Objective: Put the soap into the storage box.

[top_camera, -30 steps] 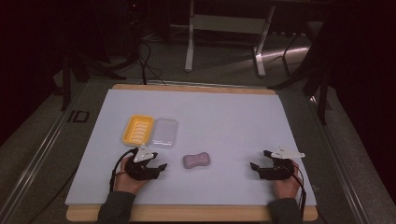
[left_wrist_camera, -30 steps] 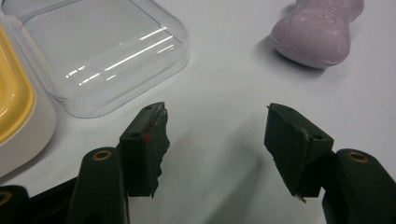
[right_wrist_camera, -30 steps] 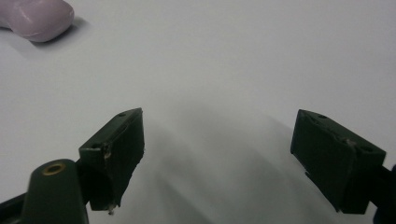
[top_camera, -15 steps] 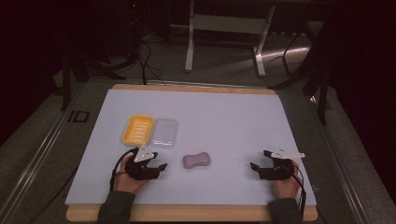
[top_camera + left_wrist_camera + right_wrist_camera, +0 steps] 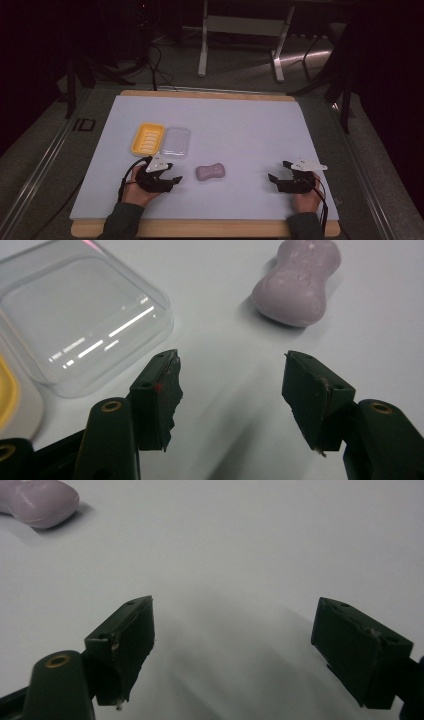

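Centrally, unlabelled lilac soap bar (image 5: 210, 172) lies between both grippers.
Left gripper (image 5: 171, 181), jaws just narrowing, and right gripper (image 5: 273, 179) gape empty; no writing legible.

Soap (image 5: 210, 172) between left tool (image 5: 172, 182) and right tool (image 5: 274, 175)

White-topped table (image 5: 240, 125) with a pale wooden edge along its far and near sides. Beyond it, dark grey floor (image 5: 240, 65); a grey metal stand with splayed feet (image 5: 240, 30) stands there. Black cables (image 5: 150, 60) trail across the floor at far left.
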